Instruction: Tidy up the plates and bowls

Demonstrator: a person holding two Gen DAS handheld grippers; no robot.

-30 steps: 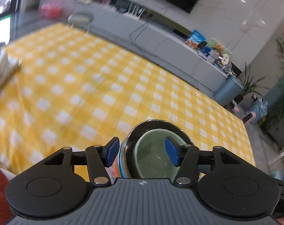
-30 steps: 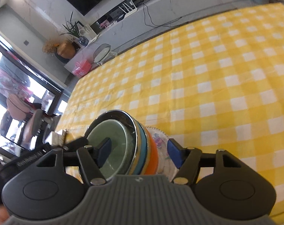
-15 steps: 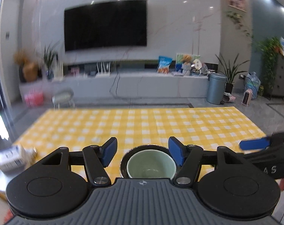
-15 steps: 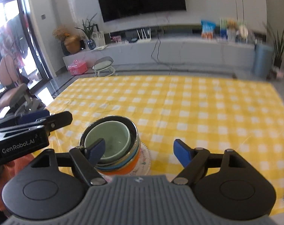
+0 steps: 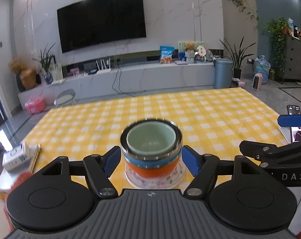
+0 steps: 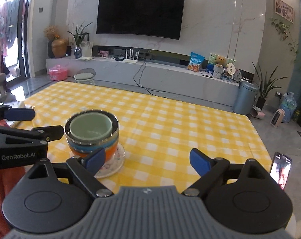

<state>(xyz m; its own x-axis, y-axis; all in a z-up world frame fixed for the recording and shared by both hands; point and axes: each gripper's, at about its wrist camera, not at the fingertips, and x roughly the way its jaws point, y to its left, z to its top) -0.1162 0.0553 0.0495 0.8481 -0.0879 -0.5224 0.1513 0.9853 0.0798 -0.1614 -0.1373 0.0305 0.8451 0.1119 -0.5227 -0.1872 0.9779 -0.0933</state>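
Holding both tongs near the front edge of the desk (image 5: 220, 107), we see the left tongs (image 5: 150, 162) spread wide, their blue pads standing either side of the bowl stack (image 5: 151, 149) without touching it, a gap showing on each side. The right tongs (image 6: 148, 159) are also wide apart and grip nothing; their left pad overlaps the stack's base in view, and we cannot tell if it touches.

The stack sits on a small patterned plate (image 5: 155, 181) on the yellow checked cloth, near the front edge and left of centre in the right wrist view. From the bottom up: orange bowl (image 5: 150, 169), blue bowl (image 5: 150, 158), a steel bowl (image 5: 178, 139) and a pale green bowl (image 5: 150, 139) nested on top, upright. The top rims look slightly blurred.

From the left wrist view the right tongs show at the far right, beside a phone (image 5: 296, 133) lying at the desk's right edge. A white carton (image 5: 17, 155) lies at the desk's left edge. From the right wrist view the left tongs come in from the left, just beside the stack.

Farther back, past the desk: a pink box (image 6: 58, 74) on the floor, a small stool (image 6: 84, 76), a blue-grey bin (image 6: 245, 97), the long grey TV bench (image 6: 150, 73) and the black TV (image 6: 140, 13) on the wall.
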